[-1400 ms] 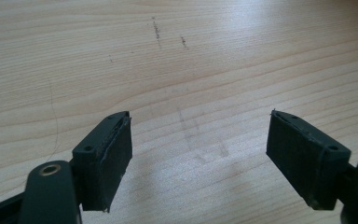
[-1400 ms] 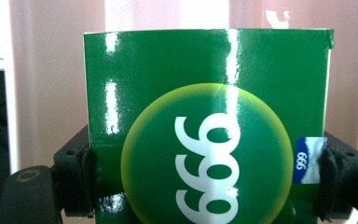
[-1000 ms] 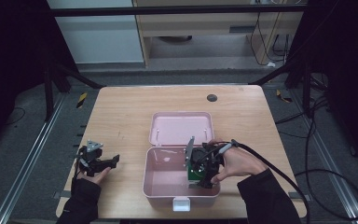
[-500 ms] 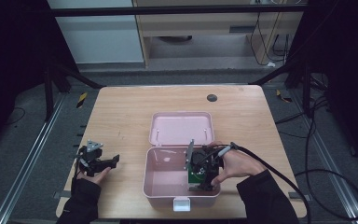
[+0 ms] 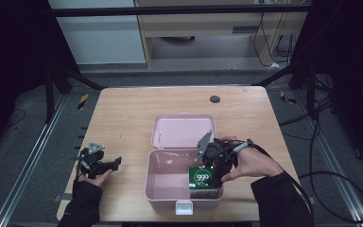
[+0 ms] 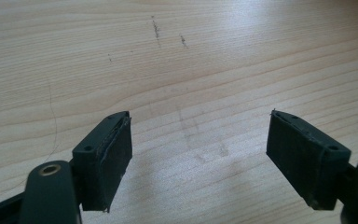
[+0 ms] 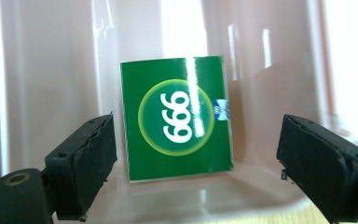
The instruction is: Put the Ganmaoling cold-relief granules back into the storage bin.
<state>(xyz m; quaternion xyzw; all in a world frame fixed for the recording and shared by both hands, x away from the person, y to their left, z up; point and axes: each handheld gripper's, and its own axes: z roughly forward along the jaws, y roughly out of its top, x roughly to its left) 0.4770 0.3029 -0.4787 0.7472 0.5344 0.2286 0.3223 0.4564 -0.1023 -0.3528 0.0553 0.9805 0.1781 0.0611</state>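
Note:
A green packet [image 5: 202,178] printed with "999" stands in the front right corner of the open pink box [image 5: 165,182]. In the right gripper view the packet [image 7: 177,119] leans on the box's glossy pink wall [image 7: 51,70]. My right gripper [image 5: 209,166] hangs over it inside the box. The gripper [image 7: 198,140] is open, one jaw on each side of the packet and clear of it. My left gripper [image 5: 115,163] rests low at the table's left front. It is open [image 6: 200,126] over bare wood, with nothing between its fingers.
The box's lid [image 5: 183,130] lies flat behind the base, and a white latch [image 5: 184,207] sits at the front wall. The wooden table [image 5: 123,123] has a dark round hole [image 5: 214,99] near its far edge. Cables trail over the floor on the right.
The green packet has sunk slightly lower into the box's front right corner, along with the right gripper. The left gripper has stayed where it was.

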